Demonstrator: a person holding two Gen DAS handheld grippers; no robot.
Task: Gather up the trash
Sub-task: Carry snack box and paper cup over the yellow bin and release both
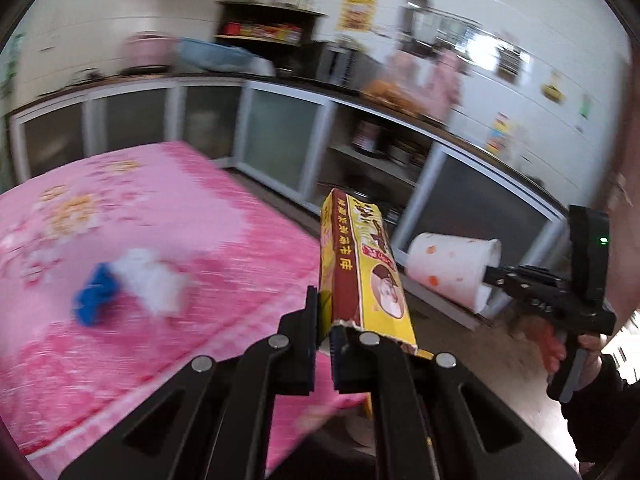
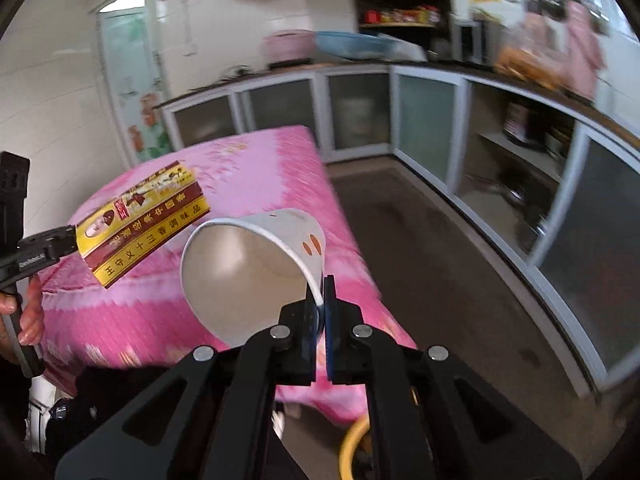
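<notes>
A pink-clothed table (image 2: 256, 168) is standing beside bare brown floor (image 2: 440, 280). Off the table's edge, the left gripper (image 1: 325, 320) is pinching a yellow box (image 1: 364, 264) reading "王守义十三香调味品", while the right gripper (image 2: 319, 300) is pinching a paper cup (image 2: 256, 264) by its rim.

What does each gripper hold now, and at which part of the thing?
The left gripper pinches the yellow box at its torn open end. The right gripper pinches the paper cup by its rim wall.
</notes>
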